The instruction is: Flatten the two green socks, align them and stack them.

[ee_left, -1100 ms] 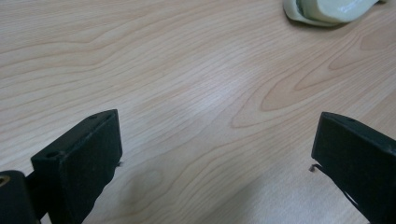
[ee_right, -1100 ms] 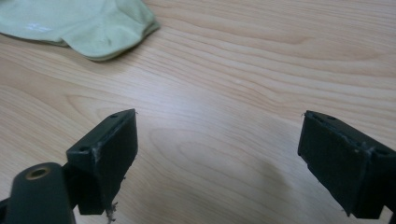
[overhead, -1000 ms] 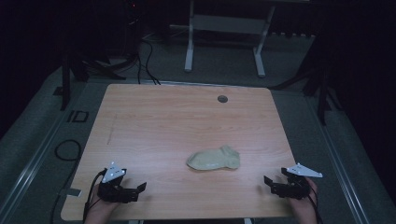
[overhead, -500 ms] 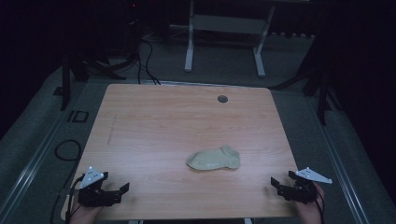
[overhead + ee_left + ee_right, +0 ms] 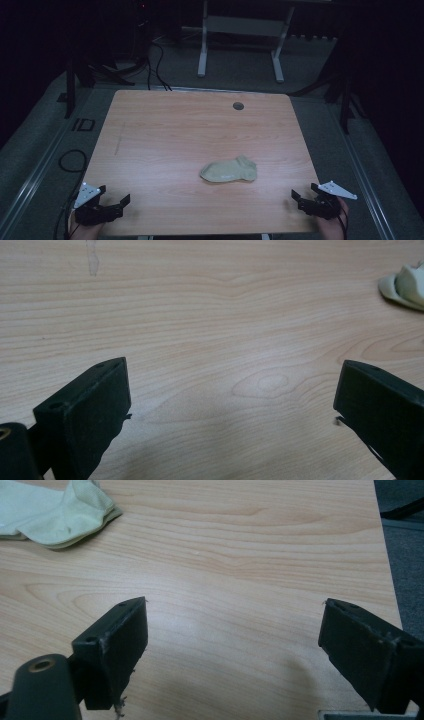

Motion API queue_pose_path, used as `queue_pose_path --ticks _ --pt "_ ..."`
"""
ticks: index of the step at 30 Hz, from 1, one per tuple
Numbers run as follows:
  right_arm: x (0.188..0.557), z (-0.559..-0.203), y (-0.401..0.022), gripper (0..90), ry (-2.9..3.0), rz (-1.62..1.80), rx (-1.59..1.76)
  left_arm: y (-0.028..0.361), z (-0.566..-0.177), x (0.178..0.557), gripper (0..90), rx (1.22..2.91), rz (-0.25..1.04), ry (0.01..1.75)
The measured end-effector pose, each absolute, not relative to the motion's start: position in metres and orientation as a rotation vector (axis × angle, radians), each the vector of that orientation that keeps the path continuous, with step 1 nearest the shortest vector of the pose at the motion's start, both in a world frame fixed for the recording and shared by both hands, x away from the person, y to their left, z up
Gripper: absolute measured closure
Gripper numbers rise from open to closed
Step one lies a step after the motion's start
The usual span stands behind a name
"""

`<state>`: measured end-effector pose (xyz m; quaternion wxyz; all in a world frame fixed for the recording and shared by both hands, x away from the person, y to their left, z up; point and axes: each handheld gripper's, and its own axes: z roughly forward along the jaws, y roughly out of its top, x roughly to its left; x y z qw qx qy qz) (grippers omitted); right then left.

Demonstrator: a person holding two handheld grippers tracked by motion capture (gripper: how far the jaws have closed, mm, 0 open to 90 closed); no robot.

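While both jaws gape, sock point(image 5: 229, 170) whole from above.

A pale green sock point(image 5: 229, 170) lies flat and folded on the table point(image 5: 175, 135), right of centre on the near half, cuff toward the right.

Dim lab: bare wooden table point(image 5: 165, 130), floor cables point(image 5: 155, 60), metal stand point(image 5: 240, 45).
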<state>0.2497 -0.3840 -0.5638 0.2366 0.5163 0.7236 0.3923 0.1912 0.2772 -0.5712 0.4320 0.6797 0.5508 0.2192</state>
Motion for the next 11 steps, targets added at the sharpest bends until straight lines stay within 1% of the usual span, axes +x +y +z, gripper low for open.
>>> queue_pose_path --ticks 11 --pt "0.2503 -0.5656 -0.3869 12.3 1.948 1.067 1.439 0.2763 -0.5753 0.1932 2.0 1.704 0.508 1.379"
